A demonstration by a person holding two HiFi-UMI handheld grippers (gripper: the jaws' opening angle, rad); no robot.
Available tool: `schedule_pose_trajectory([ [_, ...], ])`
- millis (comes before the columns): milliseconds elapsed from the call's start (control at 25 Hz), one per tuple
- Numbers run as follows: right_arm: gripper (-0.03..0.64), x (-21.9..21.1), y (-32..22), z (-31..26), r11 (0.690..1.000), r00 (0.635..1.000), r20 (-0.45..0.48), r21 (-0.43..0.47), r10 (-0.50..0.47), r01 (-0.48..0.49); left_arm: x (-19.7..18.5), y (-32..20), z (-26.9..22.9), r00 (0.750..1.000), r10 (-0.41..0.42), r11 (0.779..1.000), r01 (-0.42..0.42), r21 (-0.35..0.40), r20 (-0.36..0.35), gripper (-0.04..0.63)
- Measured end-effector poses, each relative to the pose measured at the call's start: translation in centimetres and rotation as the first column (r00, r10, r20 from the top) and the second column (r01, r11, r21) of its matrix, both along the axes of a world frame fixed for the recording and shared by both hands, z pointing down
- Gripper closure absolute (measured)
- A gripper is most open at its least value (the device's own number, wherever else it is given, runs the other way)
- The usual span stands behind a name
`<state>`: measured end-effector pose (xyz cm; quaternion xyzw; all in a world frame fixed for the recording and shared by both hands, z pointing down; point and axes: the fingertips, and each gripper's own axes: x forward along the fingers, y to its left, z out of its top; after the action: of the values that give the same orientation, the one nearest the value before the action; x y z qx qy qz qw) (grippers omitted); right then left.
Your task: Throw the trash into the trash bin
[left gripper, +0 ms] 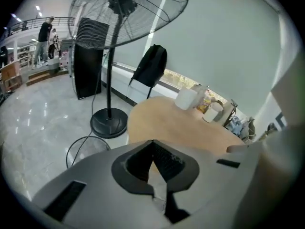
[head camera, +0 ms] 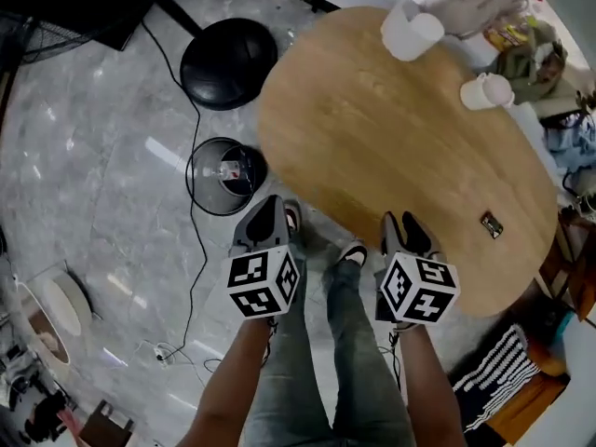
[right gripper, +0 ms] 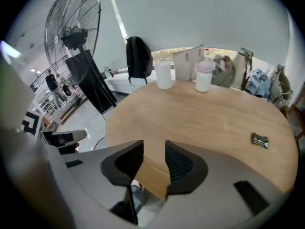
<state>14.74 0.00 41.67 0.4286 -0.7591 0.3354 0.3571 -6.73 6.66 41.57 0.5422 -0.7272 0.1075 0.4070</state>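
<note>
A small dark wrapper [head camera: 491, 223] [right gripper: 260, 140] lies on the round wooden table [head camera: 391, 138] near its right edge. The black wire trash bin [head camera: 226, 175] [left gripper: 71, 149] stands on the floor left of the table, with a bit of litter inside. Both grippers hang close to the body at the table's near edge. My left gripper [head camera: 267, 214] [left gripper: 152, 147] is between bin and table, its jaw tips meeting with nothing in them. My right gripper [head camera: 408, 229] [right gripper: 154, 144] sits over the table's rim, well short of the wrapper, jaws apart and empty.
A standing fan [left gripper: 126, 13] with a round black base [head camera: 228, 61] is beyond the bin, its cable trailing over the marble floor. Two white cups [head camera: 412, 31] [head camera: 486, 91] and bags sit at the table's far side. My legs are under the grippers.
</note>
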Motion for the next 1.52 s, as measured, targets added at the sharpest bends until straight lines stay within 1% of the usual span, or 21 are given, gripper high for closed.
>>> schedule_pose_trajectory([
  [120,0.468,4.9,-0.7,-0.1,0.994,0.994,-0.008,0.009,0.109,-0.109,3.7,-2.5,0.0,0.995,0.095,0.995,-0.095,-0.011,-0.018,0.578],
  [240,0.468,9.4,-1.1,-0.1,0.977,0.977,-0.011,0.021,0.215,-0.214,7.4,-5.1,-0.2,0.979,0.204,0.979,-0.204,-0.008,-0.010,0.578],
  [320,0.468,12.4,-1.3,0.0,0.962,0.963,-0.011,0.027,0.270,-0.270,10.2,-6.6,-0.4,0.964,0.267,0.964,-0.267,-0.006,0.003,0.578],
  [480,0.468,18.2,-0.8,0.5,0.928,0.928,-0.017,0.024,0.372,-0.372,15.4,-8.5,-0.5,0.926,0.378,0.926,-0.378,-0.014,0.016,0.578],
  [600,0.468,22.3,-0.8,1.1,0.907,0.907,-0.031,0.020,0.421,-0.421,19.0,-9.7,0.1,0.900,0.436,0.900,-0.436,-0.026,0.013,0.578],
  [720,0.468,25.9,-0.9,1.8,0.897,0.896,-0.051,0.016,0.441,-0.441,22.4,-10.8,0.7,0.879,0.477,0.879,-0.476,-0.036,0.004,0.578],
  [920,0.468,30.0,-1.7,2.9,0.906,0.902,-0.086,0.021,0.424,-0.424,26.6,-12.3,1.7,0.856,0.516,0.856,-0.516,-0.044,-0.001,0.578],
  [1080,0.468,31.4,-3.0,3.6,0.929,0.923,-0.109,0.025,0.369,-0.369,28.2,-13.4,2.5,0.849,0.528,0.848,-0.528,-0.051,0.004,0.578],
  [1200,0.469,31.6,-4.3,3.8,0.952,0.944,-0.127,0.035,0.305,-0.303,28.6,-14.0,2.9,0.850,0.527,0.849,-0.526,-0.056,0.008,0.578],
  [1360,0.471,31.7,-6.0,4.2,0.978,0.967,-0.152,0.045,0.206,-0.202,28.8,-14.6,3.3,0.856,0.516,0.855,-0.514,-0.061,0.013,0.578],
  [1440,0.472,31.6,-6.6,4.4,0.992,0.976,-0.181,0.050,0.123,-0.116,28.8,-14.7,3.6,0.859,0.511,0.858,-0.510,-0.066,0.014,0.578],
  [1520,0.477,31.3,-7.1,4.7,0.999,0.976,-0.216,0.044,0.014,-0.005,28.7,-14.7,3.8,0.863,0.505,0.861,-0.503,-0.070,0.015,0.578],
])
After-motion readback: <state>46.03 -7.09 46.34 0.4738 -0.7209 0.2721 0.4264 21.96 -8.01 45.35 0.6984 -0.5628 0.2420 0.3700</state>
